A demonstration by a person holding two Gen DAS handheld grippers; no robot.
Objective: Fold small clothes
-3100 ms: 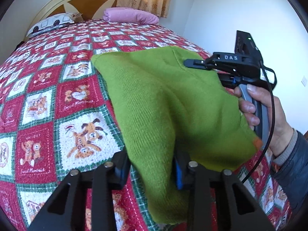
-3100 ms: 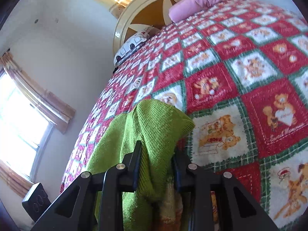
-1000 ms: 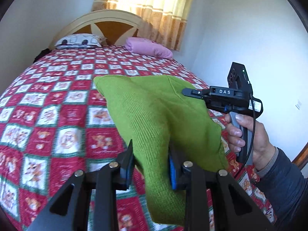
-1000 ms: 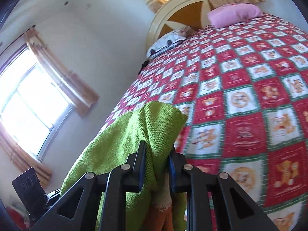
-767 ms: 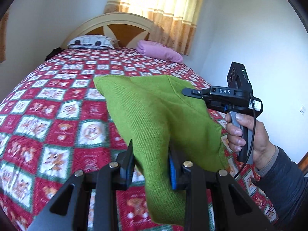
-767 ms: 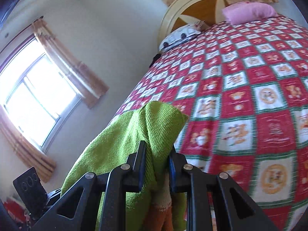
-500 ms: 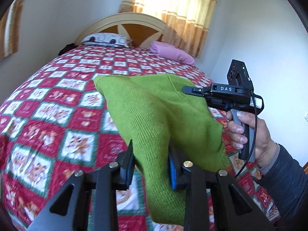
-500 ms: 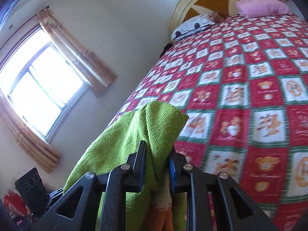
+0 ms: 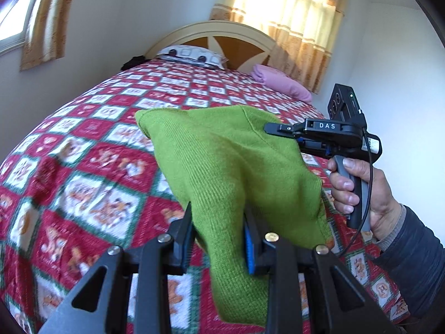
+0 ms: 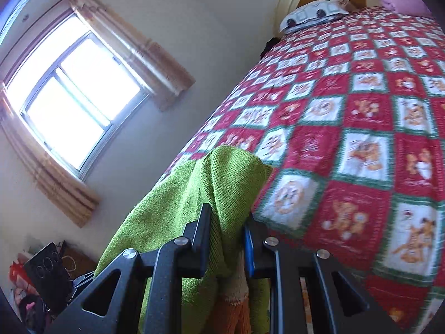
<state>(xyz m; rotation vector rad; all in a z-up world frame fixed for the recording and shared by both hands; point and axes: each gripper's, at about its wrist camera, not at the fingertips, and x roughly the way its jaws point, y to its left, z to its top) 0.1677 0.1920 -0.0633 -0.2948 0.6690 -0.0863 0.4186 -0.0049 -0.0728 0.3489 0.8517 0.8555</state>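
We hold the green knit garment [image 9: 222,167] in the air above the bed's red patchwork quilt [image 9: 91,167], stretched between our two tools. Our left gripper [image 9: 218,239] pinches one bunched edge of it between its jaws, and our right gripper [image 10: 226,239] is clamped on another edge, where an orange and cream trim [image 10: 236,300] hangs below the pads

A bed [image 9: 116,150] with a red, white and green checked quilt [image 10: 361,128] fills the room. At its head stand a cream headboard [image 9: 219,32], a patterned pillow [image 9: 192,54] and a pink pillow [image 9: 281,82]. Bright windows [image 10: 66,103] with beige curtains [image 9: 294,19] light the white walls [image 9: 116,14].
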